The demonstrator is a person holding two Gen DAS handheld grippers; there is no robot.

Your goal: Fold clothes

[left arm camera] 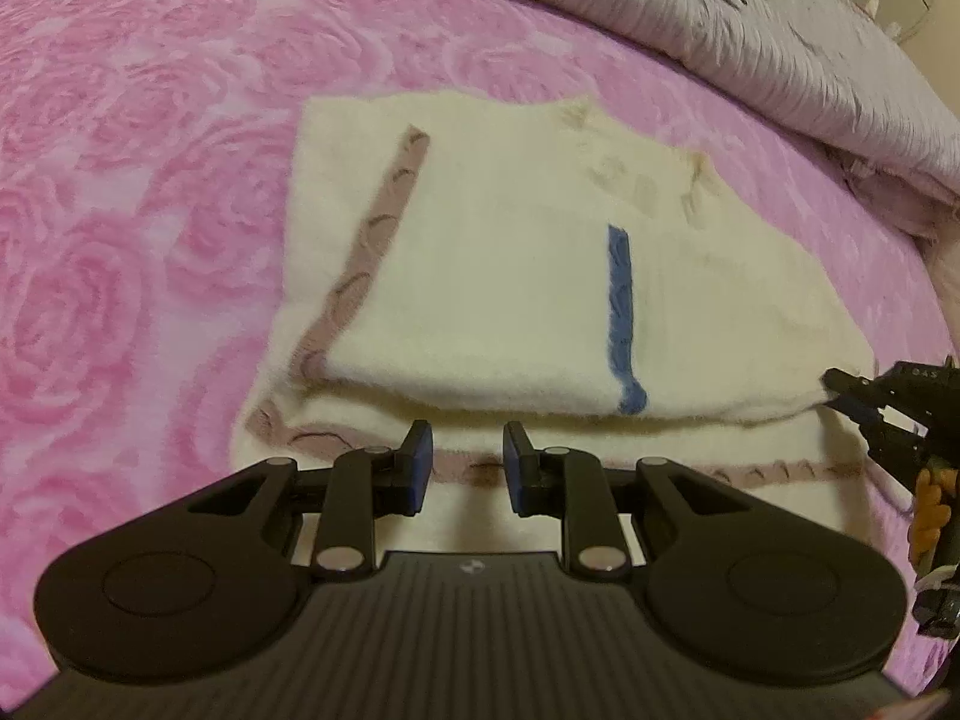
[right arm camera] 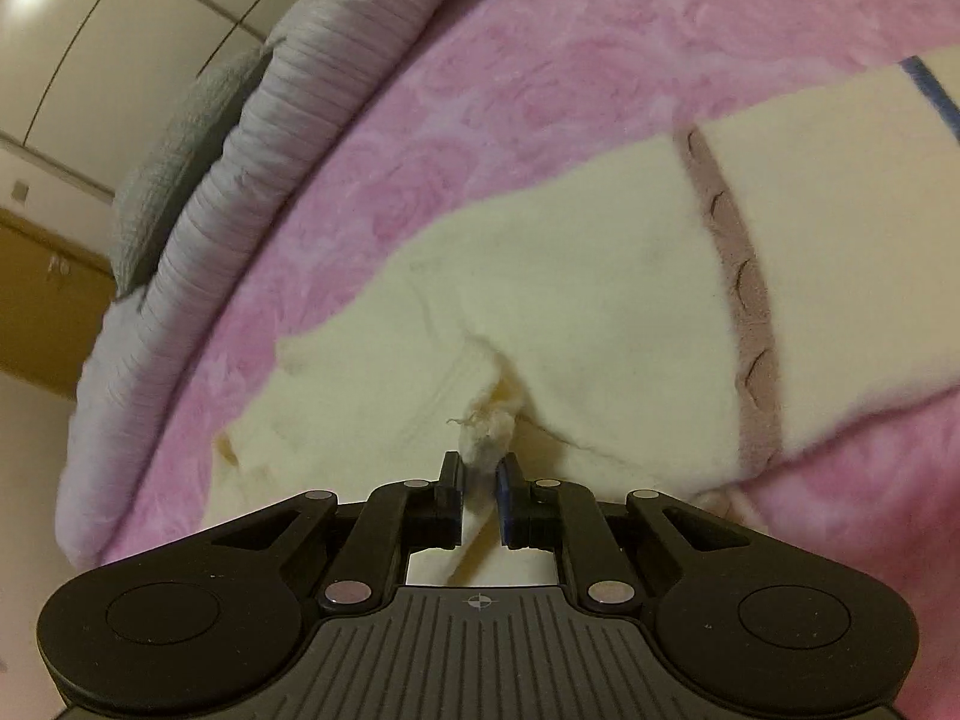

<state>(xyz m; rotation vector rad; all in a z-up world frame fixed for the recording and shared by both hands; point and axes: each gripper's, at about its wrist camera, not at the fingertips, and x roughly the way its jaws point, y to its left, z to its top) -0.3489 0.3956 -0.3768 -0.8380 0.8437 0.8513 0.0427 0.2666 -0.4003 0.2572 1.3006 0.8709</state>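
We saw the left hand-held gripper (left arm camera: 467, 462) with its blue-padded fingers (left arm camera: 420, 468) parted by a clear gap, holding nothing; it hung just over the near edge of the cream towel (left arm camera: 510, 276), above the mauve border strip (left arm camera: 600, 461) running along that edge. The right hand-held gripper (right arm camera: 480, 501) had its fingers drawn nearly together, pinching a frayed corner of the cream towel (right arm camera: 576, 312) between the pads; in the left wrist view the same right hand-held gripper (left arm camera: 840, 396) showed at the towel's right corner, clamped onto the upper layer's edge. The towel lay on the pink rose-patterned bedspread (left arm camera: 150, 210), folded so that an upper layer rested over a lower one, the fold's thick edge facing the left hand-held gripper. Its long axis ran side to side across the left wrist view, roughly from one hand-held gripper toward the other. A blue stripe (left arm camera: 621, 312) on the upper layer ran away from the near edge, crossing that axis. Beyond the towel's far edge a ribbed grey-lilac quilt (left arm camera: 750, 30) lay bunched on the bed.
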